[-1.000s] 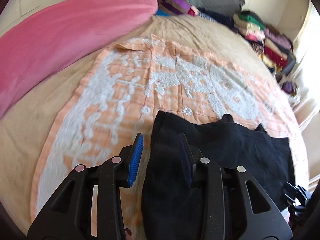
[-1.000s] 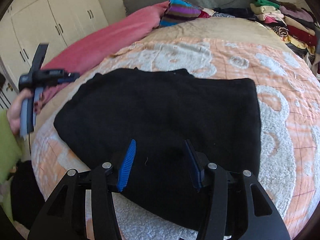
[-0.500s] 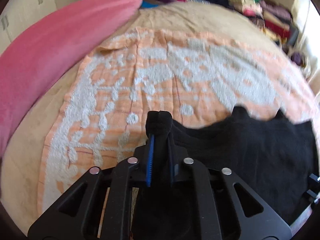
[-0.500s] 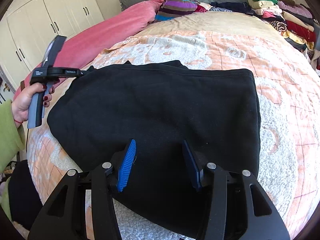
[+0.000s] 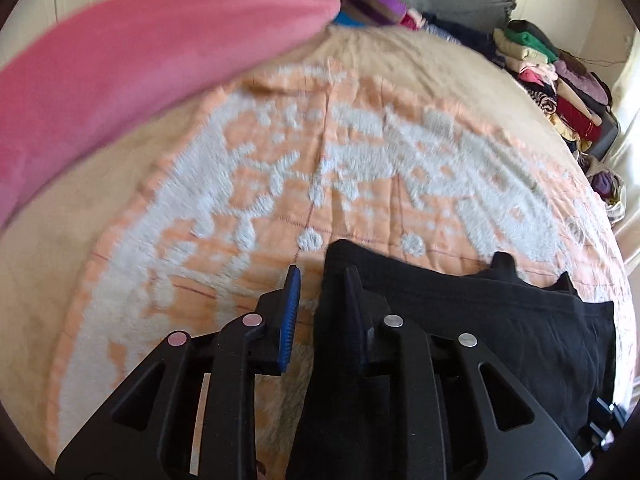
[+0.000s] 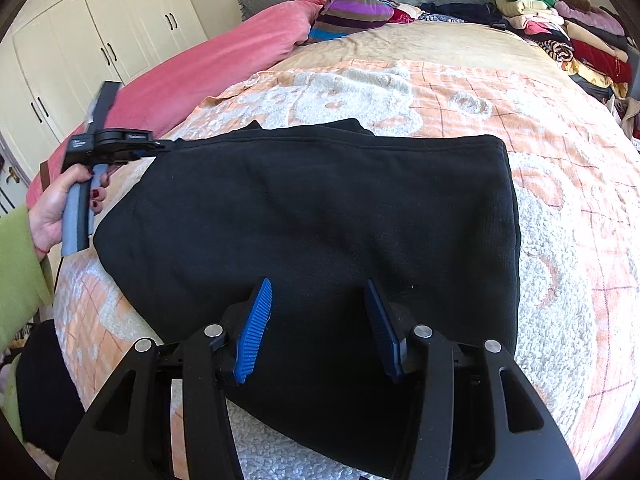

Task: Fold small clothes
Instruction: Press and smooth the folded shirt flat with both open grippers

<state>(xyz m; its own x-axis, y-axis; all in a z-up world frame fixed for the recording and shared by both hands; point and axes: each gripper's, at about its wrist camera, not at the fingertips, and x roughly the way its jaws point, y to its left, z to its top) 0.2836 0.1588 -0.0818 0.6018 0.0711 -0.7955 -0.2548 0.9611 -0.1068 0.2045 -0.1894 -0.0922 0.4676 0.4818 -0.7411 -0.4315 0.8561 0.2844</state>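
A black garment (image 6: 320,216) lies spread flat on the orange and white blanket (image 6: 560,208). It also shows in the left wrist view (image 5: 480,328). My left gripper (image 5: 320,280) is open at the garment's left corner, with that corner between its blue pads. From the right wrist view the left gripper (image 6: 160,150) is at the garment's far left corner, held by a hand in a green sleeve. My right gripper (image 6: 316,292) is open and empty, hovering over the garment's near edge.
A pink duvet (image 5: 140,52) runs along the bed's left side. A striped cushion (image 6: 352,12) lies at the head. Stacks of folded clothes (image 6: 568,36) line the right edge. White cupboards (image 6: 80,40) stand to the left.
My left gripper was shut on the garment's corner half a second ago and has now opened. The garment lies flatter. My right gripper stays open over the near edge.
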